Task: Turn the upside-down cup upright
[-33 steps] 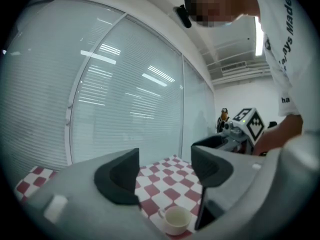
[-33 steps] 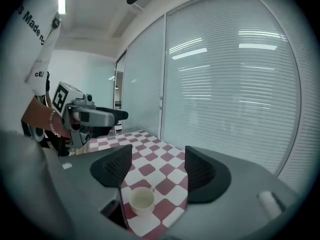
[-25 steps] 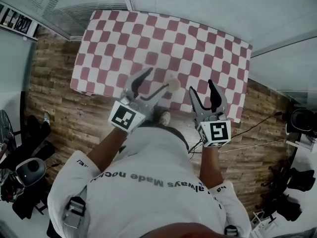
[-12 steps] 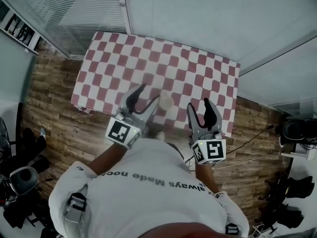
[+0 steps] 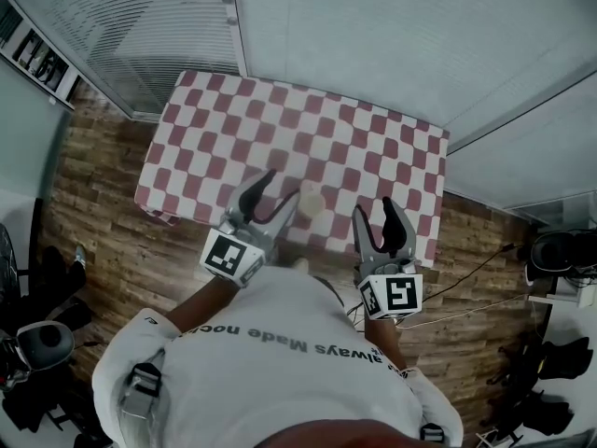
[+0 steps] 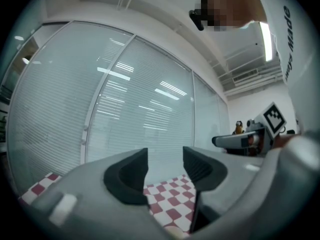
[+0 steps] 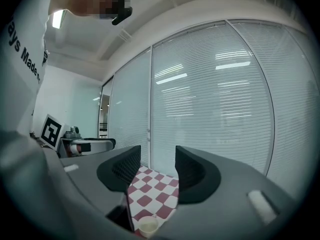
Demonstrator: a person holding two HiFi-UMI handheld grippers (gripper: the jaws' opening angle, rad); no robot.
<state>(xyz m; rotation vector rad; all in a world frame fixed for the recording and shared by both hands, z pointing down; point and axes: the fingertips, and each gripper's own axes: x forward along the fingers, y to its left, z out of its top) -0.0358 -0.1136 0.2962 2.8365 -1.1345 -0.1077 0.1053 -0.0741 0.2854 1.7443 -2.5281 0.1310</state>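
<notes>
Near the front edge of the checked table point(image 5: 280, 119), the small cream cup point(image 5: 311, 203) stands mouth-up. My left gripper point(image 5: 283, 185) and right gripper point(image 5: 375, 207) hover either side of it, jaws apart and empty, though they have just been closing.

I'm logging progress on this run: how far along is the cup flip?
Done, it seems: the cup stands mouth-up on the checkered table. In hand: nothing. The left gripper and right gripper hover above the table, jaws apart though they have just been closing, with nothing between them. Left: apparently nothing beyond drawing back.
</notes>
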